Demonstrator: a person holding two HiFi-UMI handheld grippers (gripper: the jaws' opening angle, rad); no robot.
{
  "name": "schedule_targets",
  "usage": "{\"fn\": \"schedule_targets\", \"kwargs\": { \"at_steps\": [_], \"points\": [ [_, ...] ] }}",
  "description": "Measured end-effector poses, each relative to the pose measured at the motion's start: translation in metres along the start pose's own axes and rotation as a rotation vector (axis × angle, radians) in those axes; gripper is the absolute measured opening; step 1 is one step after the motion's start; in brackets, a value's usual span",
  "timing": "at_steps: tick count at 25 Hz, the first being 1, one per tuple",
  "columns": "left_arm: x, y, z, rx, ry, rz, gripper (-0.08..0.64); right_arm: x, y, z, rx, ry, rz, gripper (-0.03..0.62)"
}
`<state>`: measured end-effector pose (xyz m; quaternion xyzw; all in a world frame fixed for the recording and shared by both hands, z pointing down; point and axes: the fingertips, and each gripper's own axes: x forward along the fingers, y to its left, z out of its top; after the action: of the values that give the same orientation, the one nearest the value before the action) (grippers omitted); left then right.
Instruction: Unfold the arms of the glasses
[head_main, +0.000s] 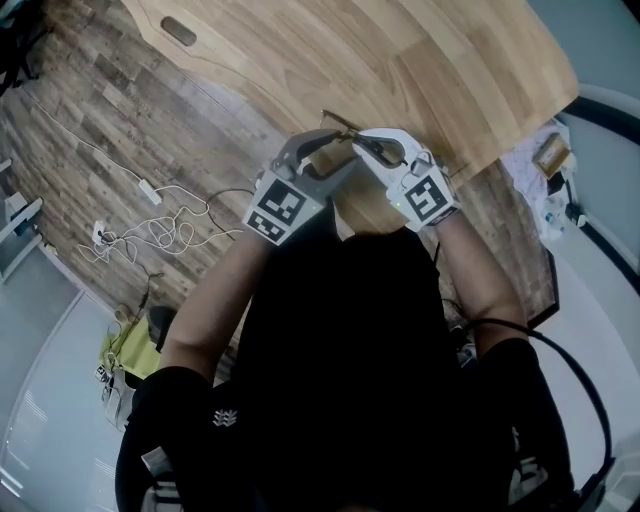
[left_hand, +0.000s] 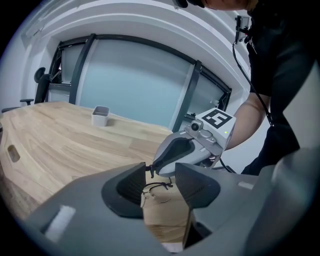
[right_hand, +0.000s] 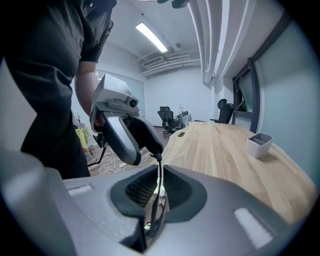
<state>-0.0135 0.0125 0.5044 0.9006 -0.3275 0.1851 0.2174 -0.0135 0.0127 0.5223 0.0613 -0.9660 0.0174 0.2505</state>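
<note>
A pair of thin black-framed glasses (right_hand: 158, 176) stands edge-on between the pads of my right gripper (right_hand: 159, 192), which is shut on the frame. One slim arm of the glasses rises from the grip, and its tip meets the dark finger (right_hand: 131, 135) of my left gripper. In the left gripper view the glasses (left_hand: 154, 188) hang in the gap of my left gripper (left_hand: 160, 181), whose jaws stand wide apart and do not press on them. From the head view both grippers meet over the near edge of the wooden table (head_main: 430, 60), left gripper (head_main: 322, 150) and right gripper (head_main: 375, 148) tip to tip.
A small pale grey container (left_hand: 100, 116) stands far out on the table. A cable slot (head_main: 179, 32) is cut into the tabletop. White cables (head_main: 150, 225) lie on the wood-look floor to the left. Office chairs (right_hand: 167, 117) stand beyond the table's far end.
</note>
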Motion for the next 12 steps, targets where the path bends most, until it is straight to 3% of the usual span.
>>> {"fn": "schedule_targets", "kwargs": {
  "at_steps": [12],
  "points": [
    [0.002,-0.033,0.006,0.036,0.004,-0.059,0.195,-0.030,0.014,-0.027,0.027,0.043,-0.033,0.080]
  ]
}}
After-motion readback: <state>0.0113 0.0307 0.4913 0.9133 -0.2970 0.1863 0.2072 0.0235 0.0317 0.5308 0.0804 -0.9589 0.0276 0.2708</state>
